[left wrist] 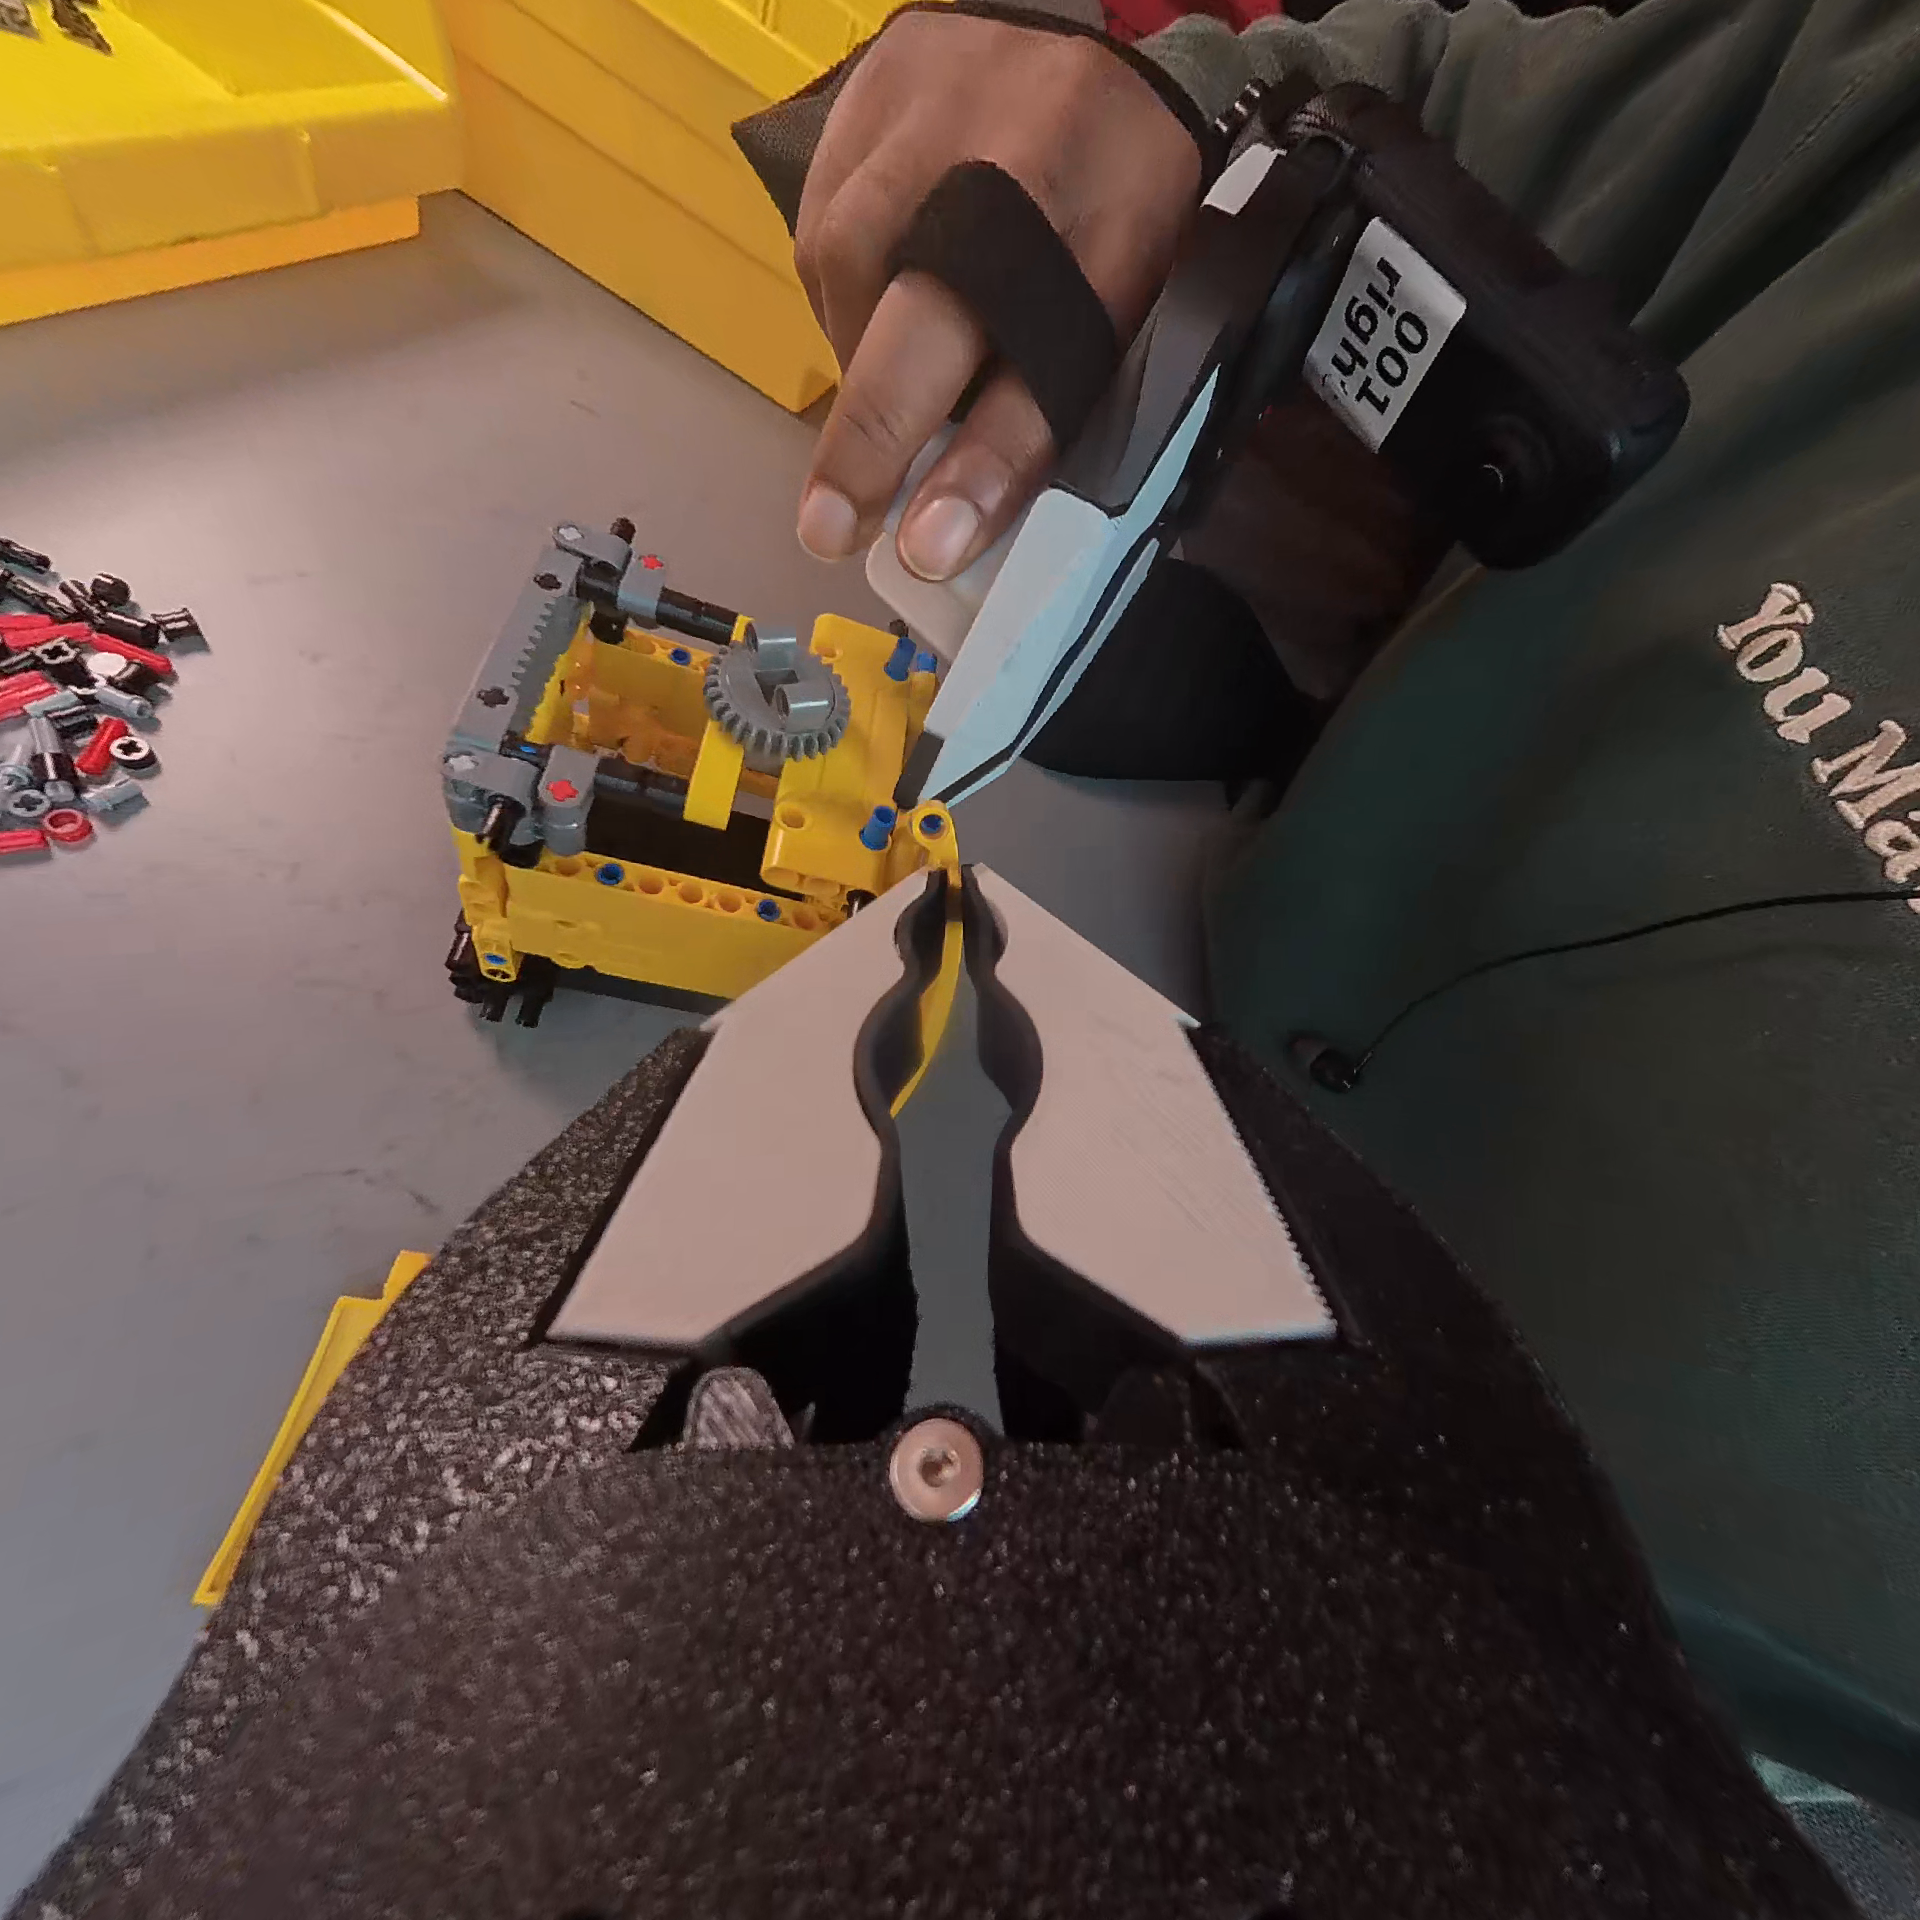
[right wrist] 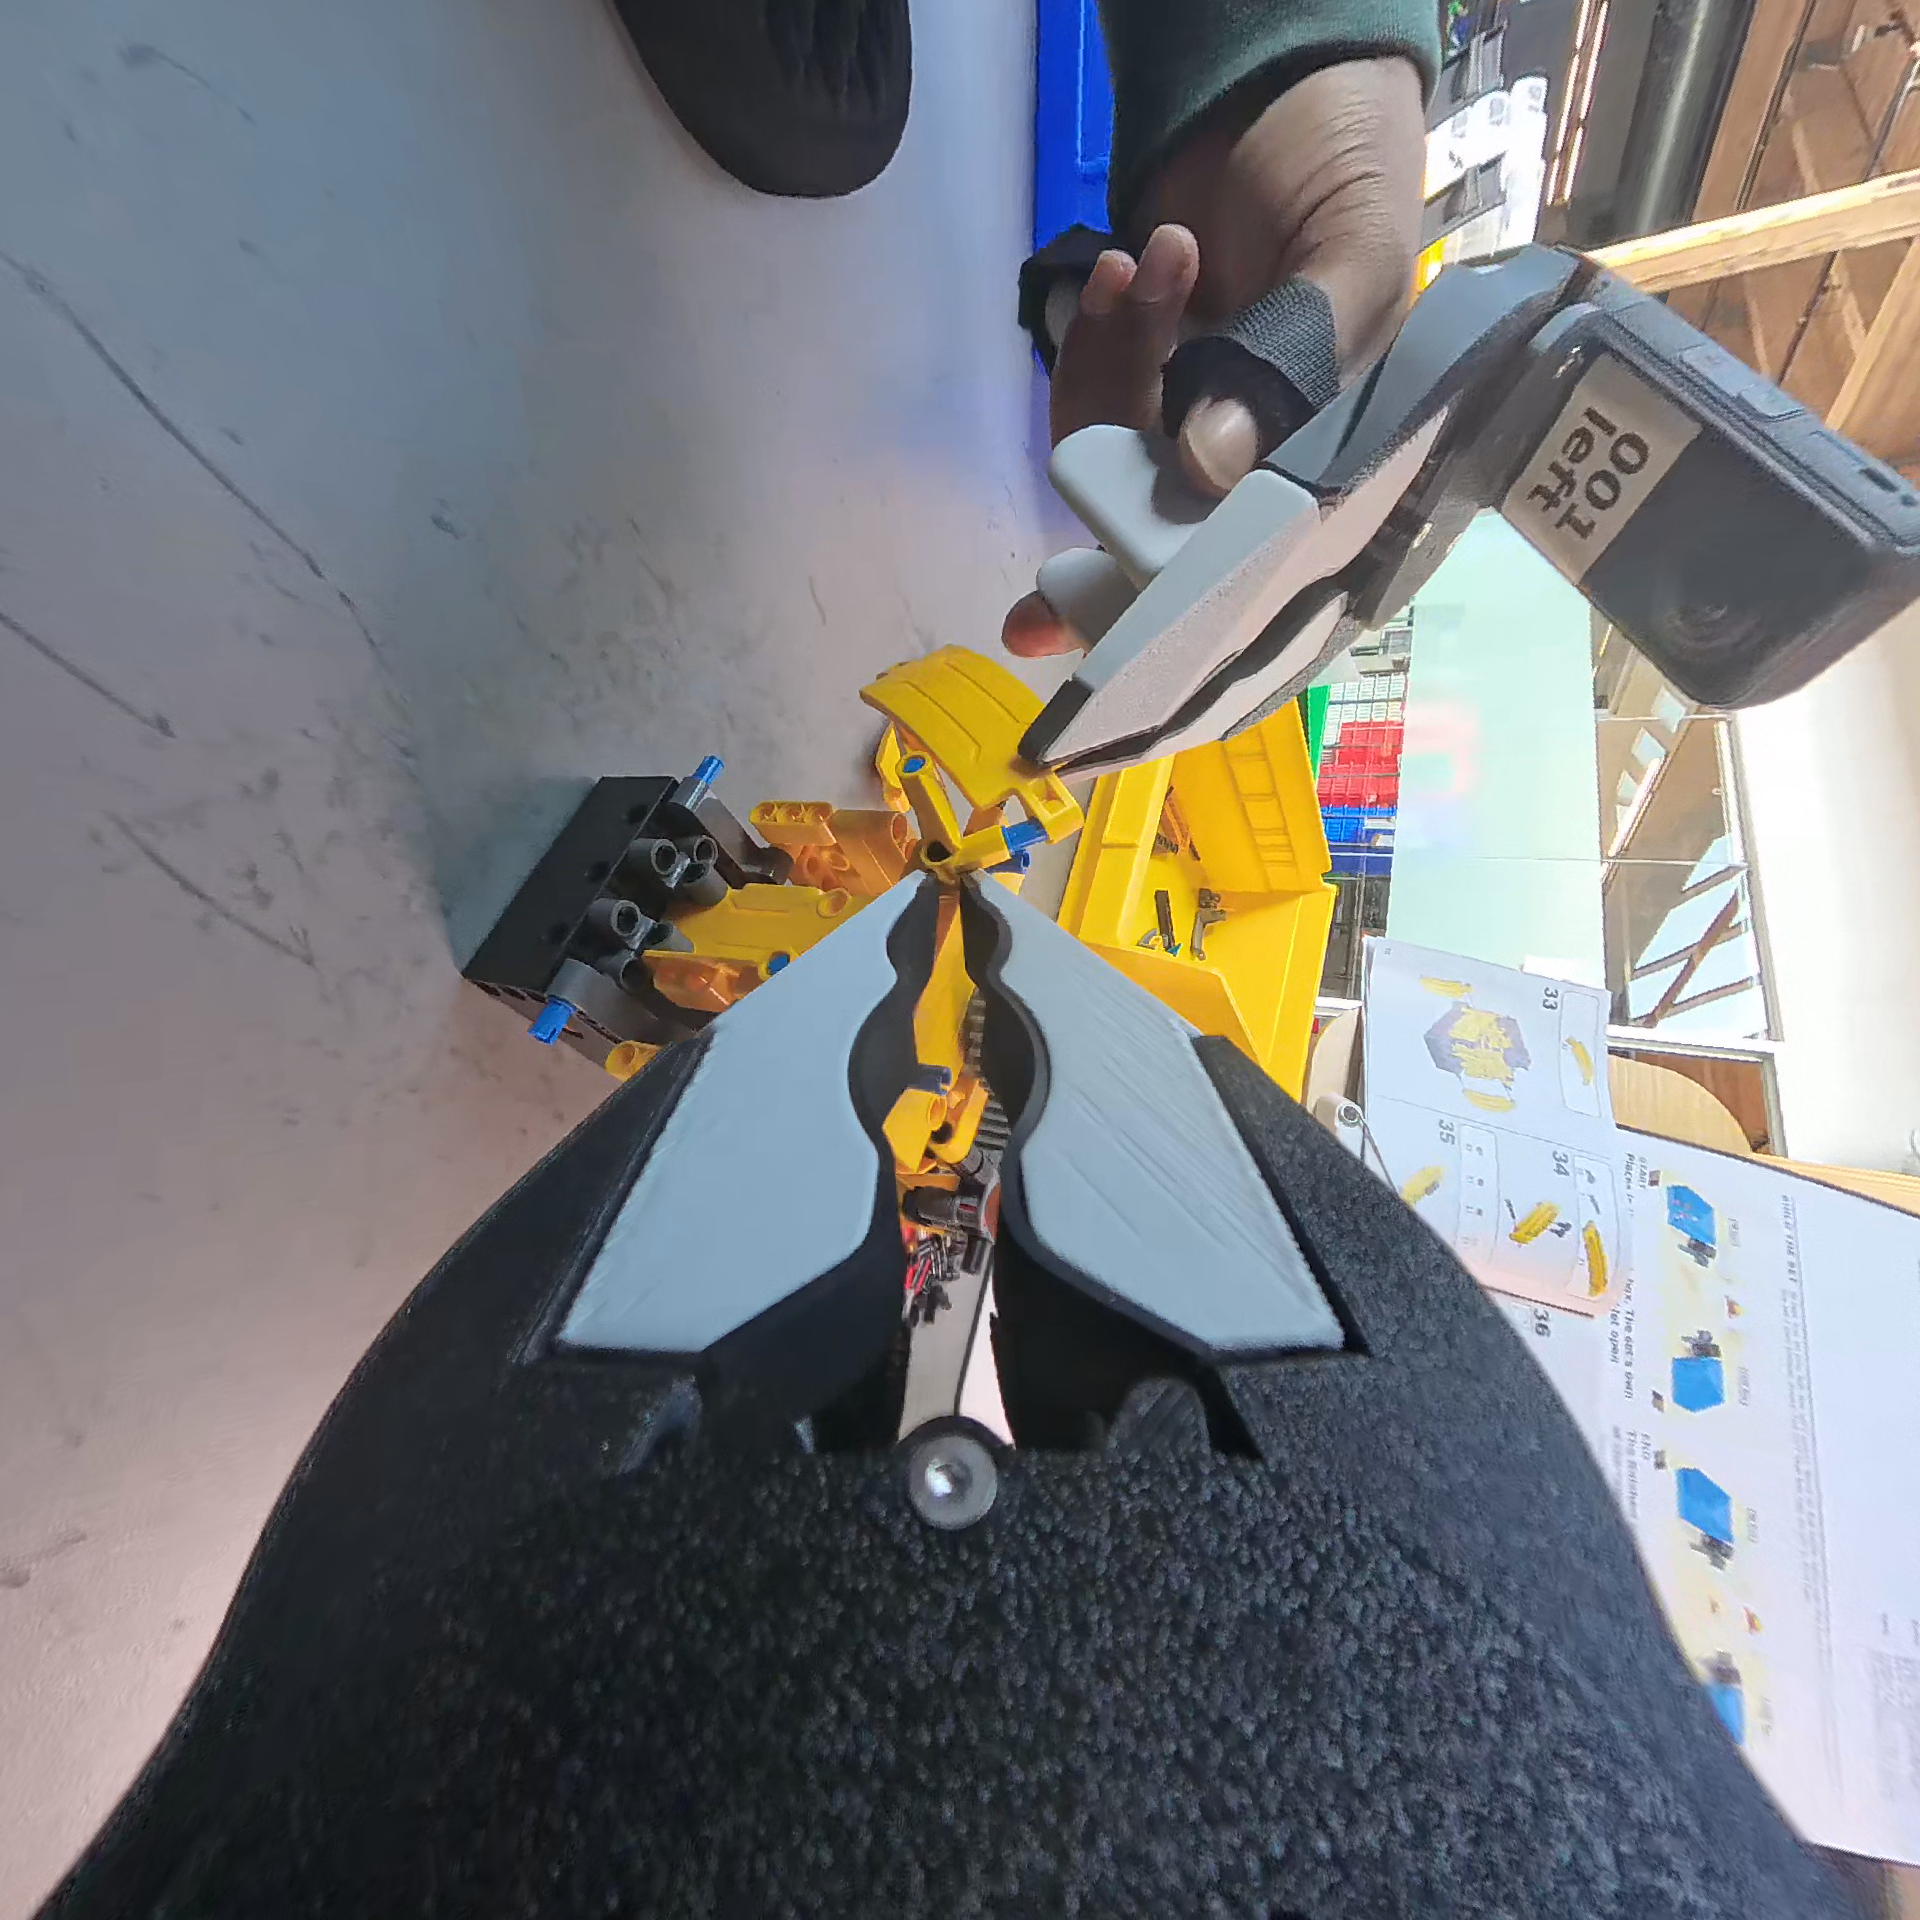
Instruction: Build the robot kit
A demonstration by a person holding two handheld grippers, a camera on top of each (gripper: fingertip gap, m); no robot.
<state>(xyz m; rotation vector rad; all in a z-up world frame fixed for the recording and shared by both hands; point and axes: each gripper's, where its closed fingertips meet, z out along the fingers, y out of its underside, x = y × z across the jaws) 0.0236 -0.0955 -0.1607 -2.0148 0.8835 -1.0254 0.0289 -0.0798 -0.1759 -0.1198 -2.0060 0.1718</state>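
A yellow brick-built model [left wrist: 665, 883] with a grey gear [left wrist: 777, 704] on top stands on the grey table. My left gripper [left wrist: 948, 875] is shut on a curved yellow panel [left wrist: 932, 1023], whose lug with a blue pin [left wrist: 932, 826] meets the model's near right corner. In the right wrist view this panel [right wrist: 956, 717] sits in the left gripper [right wrist: 1039, 756] above the model [right wrist: 748, 925]. My right gripper [right wrist: 943, 875] is shut, its tips against the yellow lug [right wrist: 935, 854]. I cannot tell whether it pinches the lug. It also shows in the left wrist view [left wrist: 925, 802], coming down from the upper right.
Yellow trays [left wrist: 208, 156] stand at the back left. A pile of small red, black and grey parts [left wrist: 62, 707] lies at the left. A flat yellow piece [left wrist: 312, 1403] lies near me. Printed instruction sheets [right wrist: 1507, 1143] and a yellow tray [right wrist: 1226, 883] lie beyond the model. The person's torso is close on the right.
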